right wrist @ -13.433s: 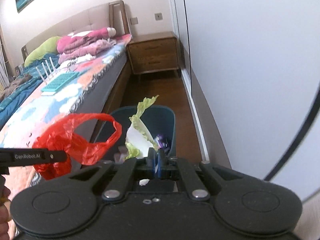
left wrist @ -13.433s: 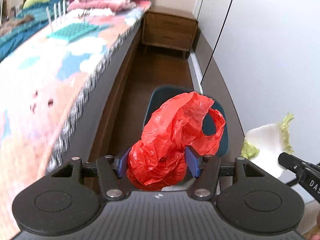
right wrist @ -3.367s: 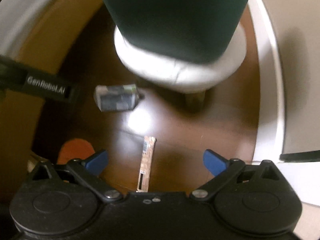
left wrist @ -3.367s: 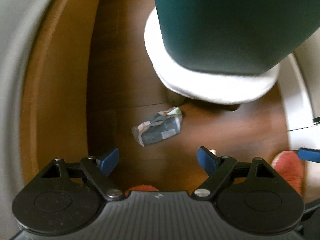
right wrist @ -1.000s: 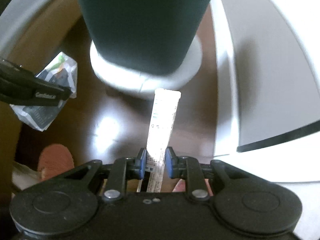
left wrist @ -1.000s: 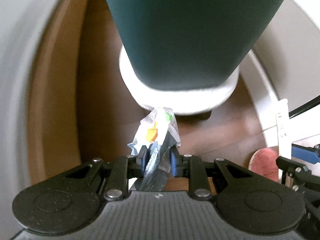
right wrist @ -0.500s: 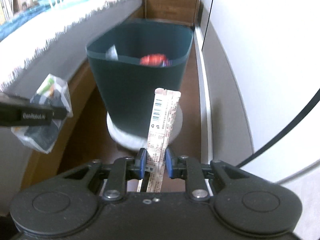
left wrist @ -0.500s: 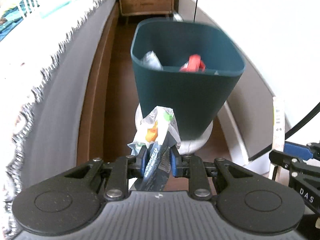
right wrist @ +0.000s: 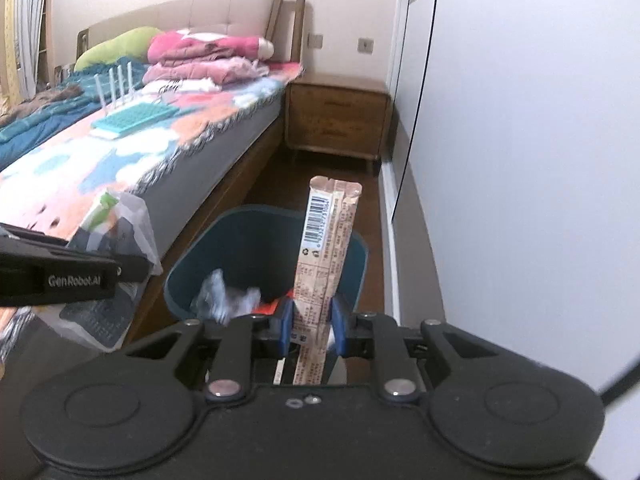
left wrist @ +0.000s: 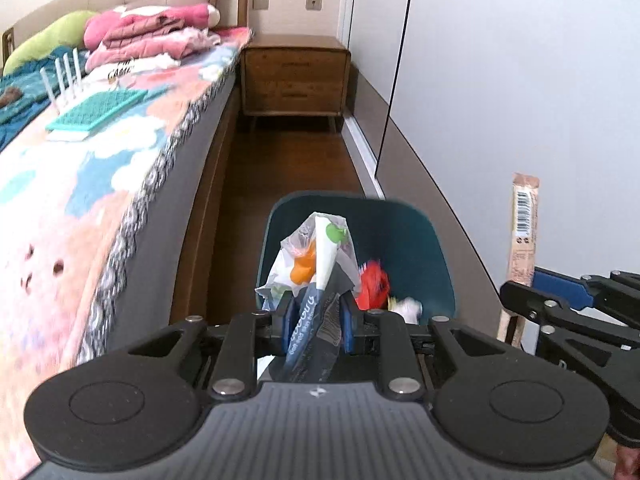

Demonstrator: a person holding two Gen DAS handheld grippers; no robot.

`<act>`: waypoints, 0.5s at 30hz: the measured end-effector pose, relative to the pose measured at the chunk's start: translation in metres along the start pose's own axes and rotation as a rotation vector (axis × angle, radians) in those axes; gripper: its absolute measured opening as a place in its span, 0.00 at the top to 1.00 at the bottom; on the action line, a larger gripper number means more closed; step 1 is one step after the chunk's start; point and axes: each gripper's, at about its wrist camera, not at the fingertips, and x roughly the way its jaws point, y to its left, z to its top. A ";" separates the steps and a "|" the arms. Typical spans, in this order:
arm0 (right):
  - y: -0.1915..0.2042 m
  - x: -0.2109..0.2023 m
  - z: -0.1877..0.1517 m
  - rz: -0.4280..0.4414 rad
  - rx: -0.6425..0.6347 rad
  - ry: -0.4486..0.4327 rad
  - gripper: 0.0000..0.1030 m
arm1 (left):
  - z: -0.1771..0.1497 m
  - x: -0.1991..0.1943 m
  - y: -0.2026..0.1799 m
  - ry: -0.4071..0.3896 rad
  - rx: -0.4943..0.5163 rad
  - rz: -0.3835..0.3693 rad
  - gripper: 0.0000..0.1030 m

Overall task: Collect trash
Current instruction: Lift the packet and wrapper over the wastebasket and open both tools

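Teal bin (right wrist: 352,264) holds red, perhaps plastic scraps; left gripper (left wrist: 316,316) pinches snack bag (left wrist: 316,264), right gripper (right wrist: 308,320) stick wrapper (right wrist: 324,248).

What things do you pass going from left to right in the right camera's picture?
The left tool holding the crinkly snack bag → the teal trash bin → the long stick wrapper pinched in the right tool → the white wardrobe door.
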 end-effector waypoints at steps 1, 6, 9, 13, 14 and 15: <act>-0.001 0.007 0.005 0.007 0.002 -0.001 0.81 | 0.007 0.007 -0.001 -0.003 0.005 -0.002 0.79; 0.001 0.041 0.016 0.014 -0.022 -0.005 0.81 | 0.030 0.043 -0.005 0.009 0.022 0.010 0.79; 0.002 0.060 0.015 0.018 -0.045 0.011 0.81 | 0.040 0.073 -0.003 0.037 0.009 0.011 0.79; 0.005 0.080 0.010 0.034 -0.068 0.032 0.81 | 0.045 0.106 -0.003 0.072 -0.006 0.017 0.79; 0.006 0.085 0.008 0.033 -0.074 0.040 0.81 | 0.045 0.115 -0.003 0.081 -0.007 0.021 0.79; 0.007 0.091 0.005 0.031 -0.078 0.050 0.81 | 0.044 0.124 -0.003 0.093 -0.010 0.019 0.79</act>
